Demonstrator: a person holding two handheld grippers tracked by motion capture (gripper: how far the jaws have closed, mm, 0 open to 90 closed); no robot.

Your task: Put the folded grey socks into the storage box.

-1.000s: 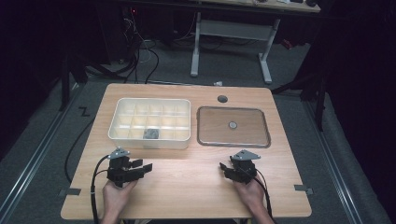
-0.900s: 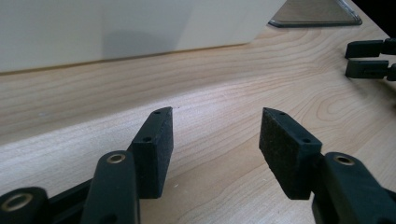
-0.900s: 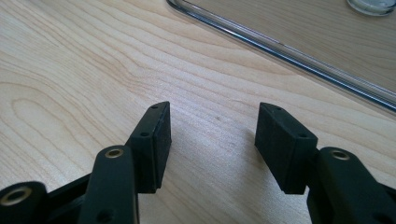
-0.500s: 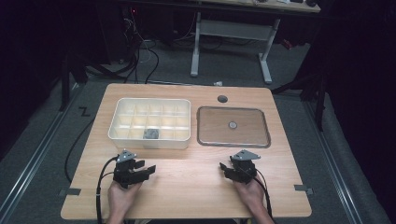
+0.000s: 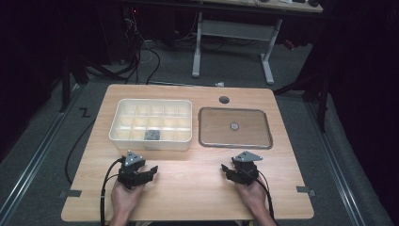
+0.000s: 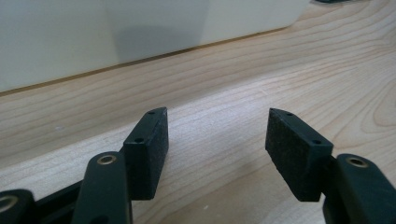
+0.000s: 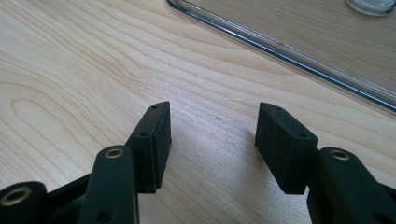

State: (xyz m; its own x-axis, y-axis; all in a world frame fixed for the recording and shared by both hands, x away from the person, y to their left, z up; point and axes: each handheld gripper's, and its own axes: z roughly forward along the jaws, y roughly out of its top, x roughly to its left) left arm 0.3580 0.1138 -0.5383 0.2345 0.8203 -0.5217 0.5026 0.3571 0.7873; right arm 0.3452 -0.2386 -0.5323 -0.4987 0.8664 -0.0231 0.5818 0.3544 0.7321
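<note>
Near edge of worktop: left gripper, jaws spread with nothing between them, having just opened further; right gripper, jaws likewise spread and empty, resting by the near-right part.

Middle, toward the far-left: white compartment box with a small dark piece in a near-row compartment.

Far-right: shallow metal-rimmed tray holding a small round item.

Step, as judged: both grippers staged before pickup. Next move likely calls for one gripper to reach forward and down.
</note>
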